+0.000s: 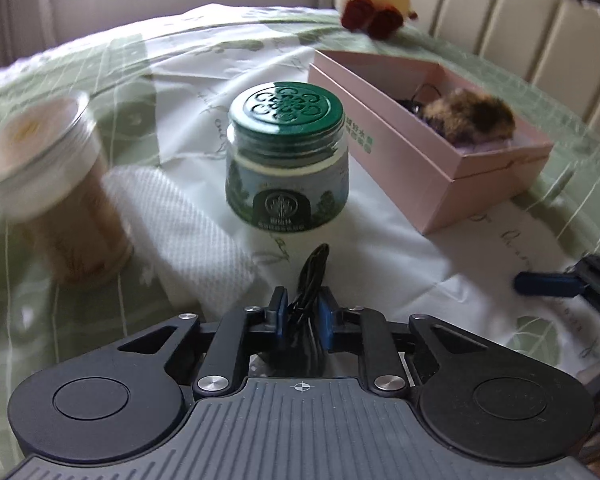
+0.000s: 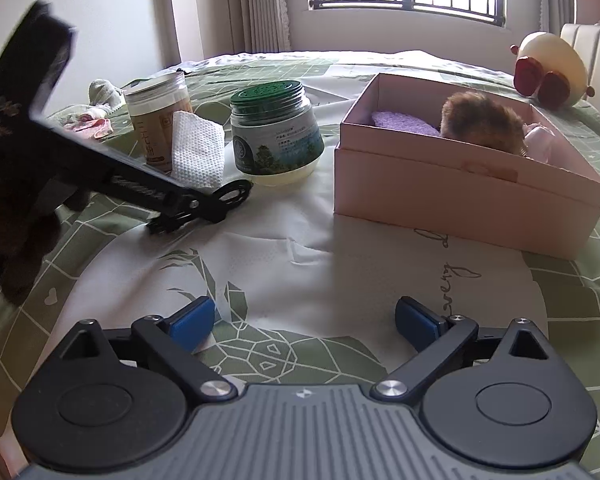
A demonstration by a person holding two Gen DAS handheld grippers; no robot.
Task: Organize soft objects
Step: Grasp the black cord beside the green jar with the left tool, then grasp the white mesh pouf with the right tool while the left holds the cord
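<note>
A: Left gripper [image 1: 303, 312]?
B: Jaws clamped on black cord bundle [image 1: 312, 280], six o'clock of green-lidded jar [image 1: 287, 160].
A: Right gripper [image 2: 306, 320]?
B: Jaws wide, empty. Pink box [image 2: 460, 184] at one o'clock holds brown furry toy [image 2: 482, 122].

A pink box [image 2: 460, 184] holds a brown fluffy toy [image 2: 482, 120] and lilac cloth [image 2: 404, 124], beside a green-lidded jar [image 2: 274, 132] on green-and-white geometric-print bedding [image 2: 260, 264].

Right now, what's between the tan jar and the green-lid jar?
A folded white paper towel leans against the tan jar, beside the green-lid jar; clearest in the right wrist view.
</note>
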